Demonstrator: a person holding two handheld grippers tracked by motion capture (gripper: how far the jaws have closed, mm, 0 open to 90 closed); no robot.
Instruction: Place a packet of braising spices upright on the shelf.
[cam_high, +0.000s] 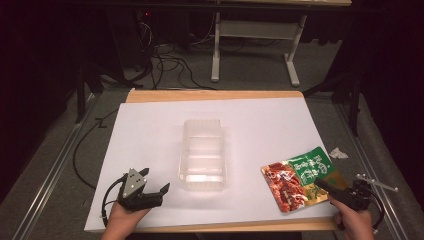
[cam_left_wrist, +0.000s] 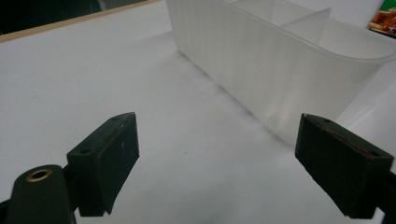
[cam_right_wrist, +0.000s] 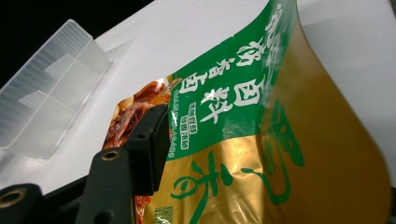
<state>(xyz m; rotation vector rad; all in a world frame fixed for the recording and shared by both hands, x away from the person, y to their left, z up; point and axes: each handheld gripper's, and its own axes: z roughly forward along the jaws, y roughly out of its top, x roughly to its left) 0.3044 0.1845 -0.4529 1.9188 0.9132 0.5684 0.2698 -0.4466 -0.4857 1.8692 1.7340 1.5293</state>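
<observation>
A: Right gripper (cam_high: 327, 186) first. It sits at the near right corner of the table, jaws set around the near edge of the snack pouch (cam_high: 301, 178). In the right gripper view one black jaw lies against the printed face of the pouch (cam_right_wrist: 261, 140); the other jaw is hidden behind the foil. Whether the pads already press on it — cannot tell.

B: And the pouch itself?

A: Flat on the white sheet (cam_high: 150, 130), right of the clear plastic container (cam_high: 202, 155) and apart from it. Green, gold and red print, glossy. In the right gripper view its edge looks curled upward, so the film bends easily.

B: Handling judgement?

A: Light, soft, slick film. Likely to sag and swing once lifted, and a shallow pinch could slide off. I would bite well in on the sealed border, where the foil is flat and doubled, not on the filled middle.

B: Left side?

A: Left gripper (cam_high: 150, 192) rests near the front left of the sheet, jaws wide apart with nothing between them — the container wall (cam_left_wrist: 261, 79) stands just ahead of it, untouched. The container is thin and ribbed, with dividers; it would probably skid if nudged.
</observation>
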